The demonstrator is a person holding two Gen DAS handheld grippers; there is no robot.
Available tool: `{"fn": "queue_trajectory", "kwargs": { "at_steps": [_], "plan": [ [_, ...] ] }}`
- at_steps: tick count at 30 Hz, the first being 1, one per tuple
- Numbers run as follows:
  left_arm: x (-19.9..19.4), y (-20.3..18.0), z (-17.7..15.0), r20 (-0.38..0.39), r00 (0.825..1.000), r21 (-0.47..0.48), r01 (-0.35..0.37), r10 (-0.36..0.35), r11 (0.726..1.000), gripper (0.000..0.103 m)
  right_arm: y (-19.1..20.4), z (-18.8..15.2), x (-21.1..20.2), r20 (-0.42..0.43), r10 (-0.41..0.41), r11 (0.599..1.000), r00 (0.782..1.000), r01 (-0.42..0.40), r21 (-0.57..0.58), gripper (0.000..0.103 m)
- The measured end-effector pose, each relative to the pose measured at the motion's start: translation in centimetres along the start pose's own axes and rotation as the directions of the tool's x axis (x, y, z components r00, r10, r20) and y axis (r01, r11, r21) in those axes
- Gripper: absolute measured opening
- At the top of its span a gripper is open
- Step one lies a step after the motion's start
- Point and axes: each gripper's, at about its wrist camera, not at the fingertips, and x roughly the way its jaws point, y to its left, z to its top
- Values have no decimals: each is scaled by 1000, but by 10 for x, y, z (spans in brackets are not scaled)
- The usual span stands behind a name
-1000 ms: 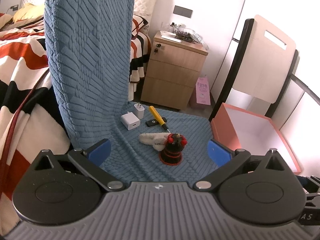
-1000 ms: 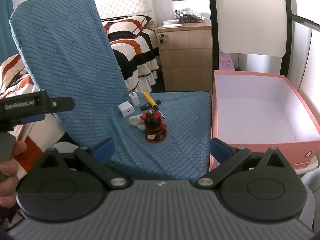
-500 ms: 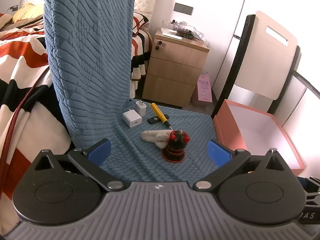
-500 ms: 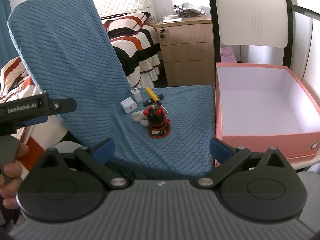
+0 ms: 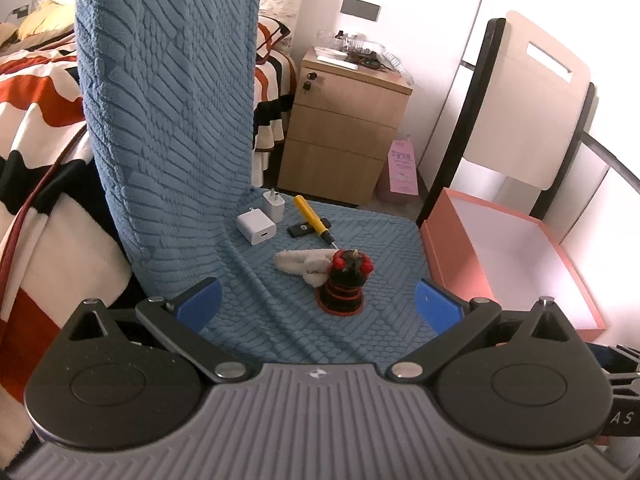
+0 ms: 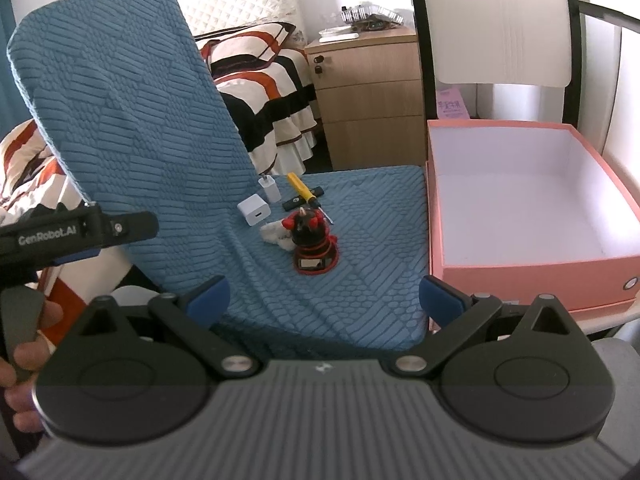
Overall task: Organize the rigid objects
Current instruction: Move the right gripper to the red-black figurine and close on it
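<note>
On the blue-covered chair seat (image 5: 280, 320) stand a black and red figurine (image 5: 346, 280), a white plush piece (image 5: 304, 262), a yellow screwdriver (image 5: 310, 218), a small black stick (image 5: 302, 229) and two white chargers (image 5: 256, 227). The same items show in the right wrist view: figurine (image 6: 314, 242), screwdriver (image 6: 302, 191), chargers (image 6: 254, 209). An empty pink box (image 6: 520, 208) sits right of the seat, and also shows in the left wrist view (image 5: 516, 256). My left gripper (image 5: 318, 304) and right gripper (image 6: 324, 298) are both open and empty, short of the objects.
The tall blue chair back (image 6: 128, 128) rises at the left. A striped bed (image 5: 36, 120) lies behind it. A wooden nightstand (image 5: 340, 136) stands at the back. A second chair's white back (image 6: 496, 20) stands behind the box. The left gripper's body (image 6: 76, 232) shows at the left.
Both grippers have moved slightly forward toward the seat; the objects look a little nearer. Both stay open and nothing was picked up.
</note>
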Motion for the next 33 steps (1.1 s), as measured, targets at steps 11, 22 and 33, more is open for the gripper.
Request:
{"fn": "queue_trajectory", "kwargs": {
  "at_steps": [11, 22, 33],
  "plan": [
    [12, 10, 0, -4, 1000, -20, -24, 24, 1000, 103, 3, -4, 15, -24, 29, 1000, 999, -29, -7, 103],
    [81, 4, -7, -33, 999, 46, -36, 38, 998, 103, -10, -7, 51, 15, 46, 998, 999, -45, -41, 99],
    [162, 21, -13, -85, 996, -22, 23, -25, 999, 103, -6, -7, 94, 41, 76, 988, 996, -70, -135, 90]
  ]
}}
